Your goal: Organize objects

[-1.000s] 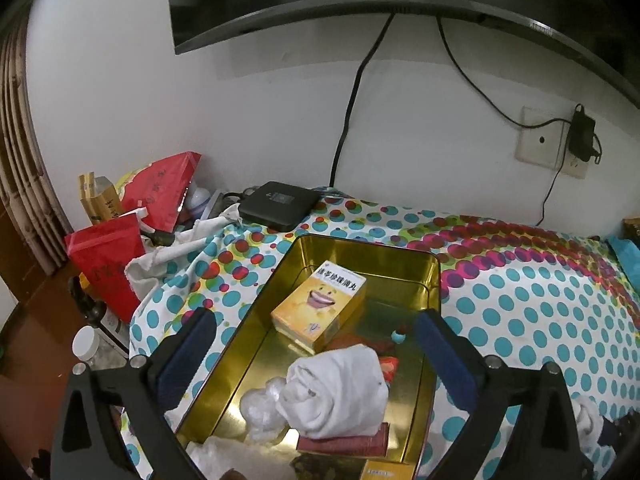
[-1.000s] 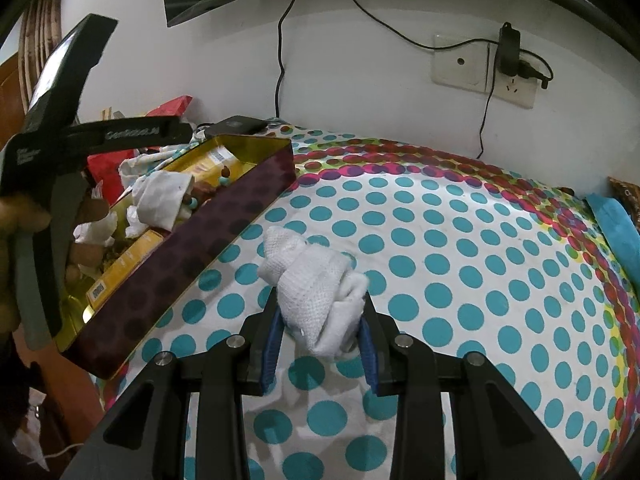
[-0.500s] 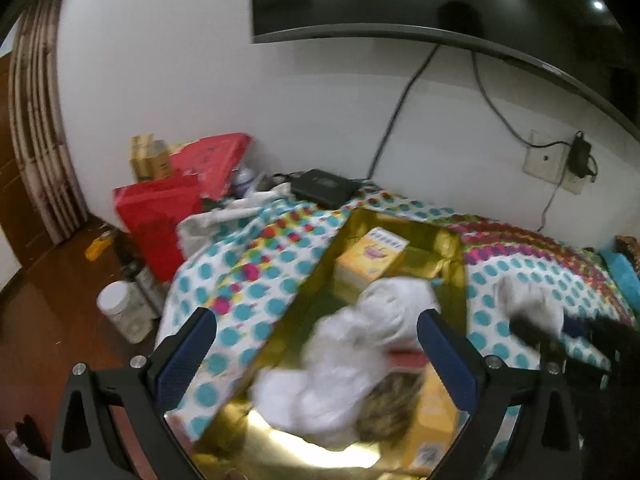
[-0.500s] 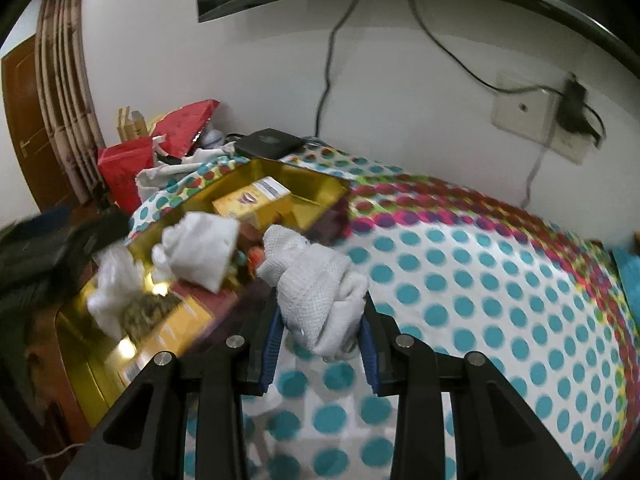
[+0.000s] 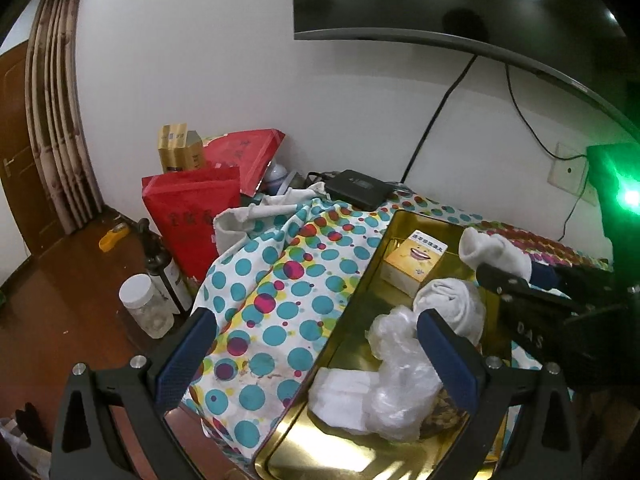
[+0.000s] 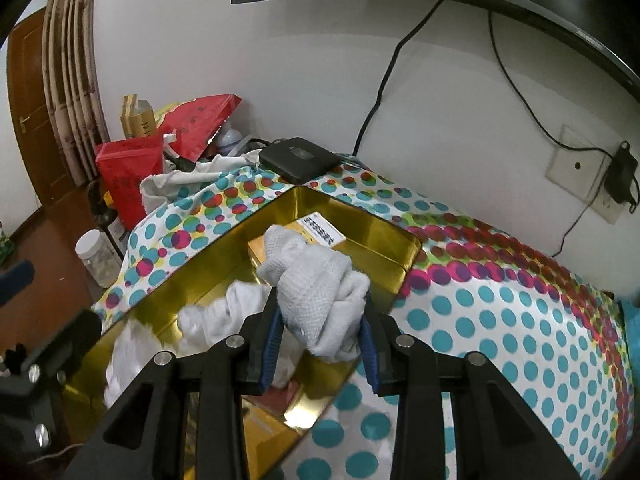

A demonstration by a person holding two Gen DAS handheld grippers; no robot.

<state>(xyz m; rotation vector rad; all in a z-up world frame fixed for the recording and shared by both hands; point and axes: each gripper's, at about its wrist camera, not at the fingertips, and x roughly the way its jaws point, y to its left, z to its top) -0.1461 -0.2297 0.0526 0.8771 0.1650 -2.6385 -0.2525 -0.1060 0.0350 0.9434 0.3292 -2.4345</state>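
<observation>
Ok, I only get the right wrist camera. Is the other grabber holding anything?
Observer: No. The left gripper is open and empty.
Operator: What's on the yellow box? My cloth hides most of it.
Observer: A cartoon of a big smiling mouth on its top face.
Operator: And the white stuff in the gold tin under my cloth?
Observer: One piece is a crumpled clear plastic bag, next to a folded white pad.
</observation>
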